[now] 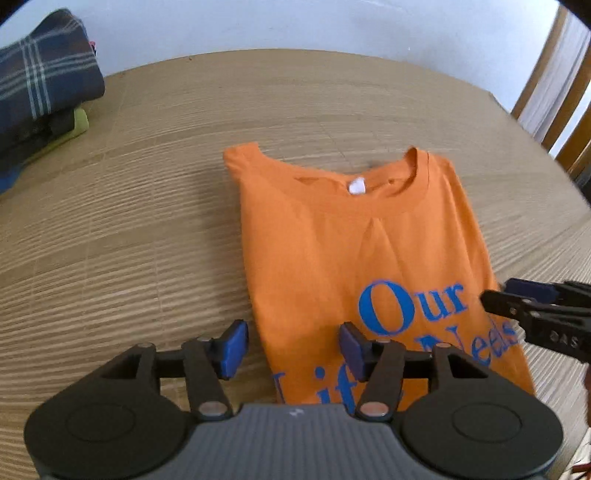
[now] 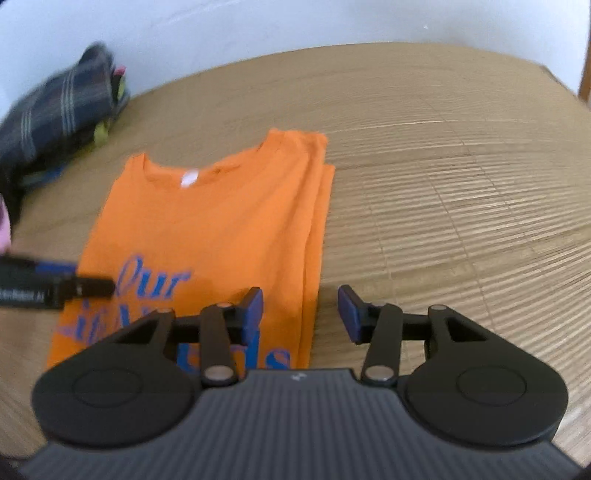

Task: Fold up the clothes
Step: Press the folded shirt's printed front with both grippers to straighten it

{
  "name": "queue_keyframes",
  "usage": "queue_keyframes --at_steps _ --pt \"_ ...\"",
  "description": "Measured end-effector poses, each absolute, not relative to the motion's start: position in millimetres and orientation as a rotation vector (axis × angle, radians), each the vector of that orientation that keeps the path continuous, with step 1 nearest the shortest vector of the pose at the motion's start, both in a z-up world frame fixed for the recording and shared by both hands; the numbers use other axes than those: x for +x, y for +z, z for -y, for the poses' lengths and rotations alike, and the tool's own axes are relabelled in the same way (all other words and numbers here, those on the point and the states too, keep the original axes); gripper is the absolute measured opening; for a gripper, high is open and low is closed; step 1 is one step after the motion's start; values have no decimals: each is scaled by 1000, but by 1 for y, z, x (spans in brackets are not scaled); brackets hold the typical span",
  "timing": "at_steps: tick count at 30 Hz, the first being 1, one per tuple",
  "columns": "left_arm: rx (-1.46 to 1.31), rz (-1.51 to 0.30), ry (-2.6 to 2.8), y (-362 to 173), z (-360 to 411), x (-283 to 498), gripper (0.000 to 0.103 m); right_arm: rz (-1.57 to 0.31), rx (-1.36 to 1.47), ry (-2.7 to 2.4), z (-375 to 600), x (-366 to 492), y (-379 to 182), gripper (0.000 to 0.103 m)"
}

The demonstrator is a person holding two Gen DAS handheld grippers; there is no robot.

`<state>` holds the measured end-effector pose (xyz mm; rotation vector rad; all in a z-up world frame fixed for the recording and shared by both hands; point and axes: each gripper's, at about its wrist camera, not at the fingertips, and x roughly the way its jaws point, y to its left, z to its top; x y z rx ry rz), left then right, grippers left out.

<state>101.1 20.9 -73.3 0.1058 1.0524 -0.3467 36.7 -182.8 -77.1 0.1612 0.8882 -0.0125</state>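
A pale wall (image 1: pixel 295 22) backs a tan ribbed mat (image 1: pixel 129 221) that covers the whole work surface. A wooden frame (image 1: pixel 546 85) stands at the far right in the left wrist view.

An orange T-shirt (image 1: pixel 332 240) lies flat on the mat, neckline at the far end, both sides folded inward into a narrow panel. A white label (image 1: pixel 357 185) shows inside the collar. Blue lettering (image 1: pixel 406 302) crosses the chest; the near part is hidden behind the grippers.

The left gripper (image 1: pixel 291 347) stands with its jaws apart, straddling the shirt's left folded edge: one blue pad is over bare mat, the other over the fabric. Nothing is clamped between them.

The right gripper (image 2: pixel 301 312) likewise stands with jaws apart, straddling the shirt's right folded edge, and grips nothing. Whether either gripper's pads touch the cloth cannot be judged from these angles.

A stack of folded clothes (image 1: pixel 40 85), a dark plaid item on top and a yellow-green one beneath, sits at the far left corner, well apart from the shirt. The right wrist view is blurred there.
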Motion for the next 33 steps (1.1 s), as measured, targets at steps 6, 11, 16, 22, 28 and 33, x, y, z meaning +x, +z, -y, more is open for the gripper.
queue_keyframes --at_steps 6,11,16,22,28,33 --pt "135 -1044 -319 -74 -9 76 44 -890 102 42 168 2 -78 47" --pt "166 -1030 -307 -69 12 102 26 -883 154 101 169 29 -75 16" --pt "186 -998 -274 -69 32 166 26 -853 174 99 192 90 -77 15" --pt "233 -974 -226 -71 58 268 27 -810 107 98 219 194 -81 15" --pt "242 -946 -190 -72 73 370 28 -774 71 47 230 297 -86 15" --pt "213 -924 -158 -75 73 427 32 -771 75 1 242 378 -86 15"
